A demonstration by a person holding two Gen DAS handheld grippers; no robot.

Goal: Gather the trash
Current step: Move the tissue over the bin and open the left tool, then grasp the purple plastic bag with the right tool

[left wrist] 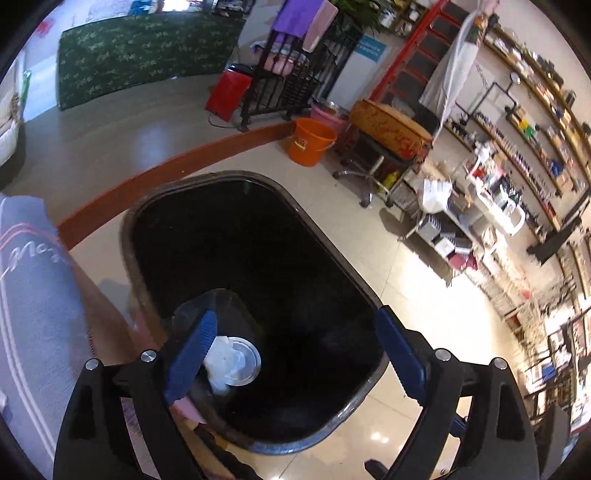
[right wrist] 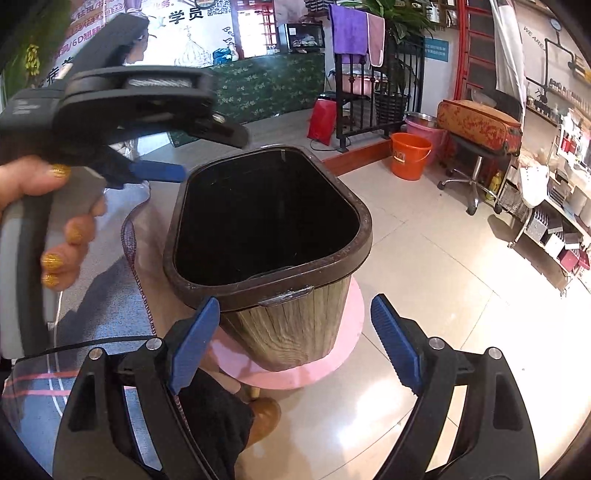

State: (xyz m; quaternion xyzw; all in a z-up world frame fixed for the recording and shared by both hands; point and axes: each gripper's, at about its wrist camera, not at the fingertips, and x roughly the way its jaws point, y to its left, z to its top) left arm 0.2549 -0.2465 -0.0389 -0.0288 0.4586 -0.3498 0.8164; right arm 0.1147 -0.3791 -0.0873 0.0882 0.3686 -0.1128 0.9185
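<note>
1. Left gripper [left wrist: 293,354], as I see it, hangs directly over the dark-rimmed, wood-grain plastic trash bin [left wrist: 343,266], blue pads spread wide with nothing between them.
2. Right gripper [right wrist: 295,341] sits just in front of the bin's near wall, jaws equally wide and empty.
3. Inside the bin, near its front-left corner, I see a clear plastic cup with a round lid and crumpled white paper [left wrist: 231,363]; the left pad partly covers it, and the rest of the bin's interior is too dark to read.
4. Readable writing: the grey fabric [left wrist: 33,295] left of the bin carries a script word starting "Mc", cut off.
5. On the wall poster [right wrist: 184,22] beyond the bin I read "学员"; the other characters are blurred.
6. The orange bucket [right wrist: 410,155] behind the bin bears a logo too small to make out.
7. The bin stands on a round pink stool [right wrist: 332,343], whose legs are mostly hidden.
</note>
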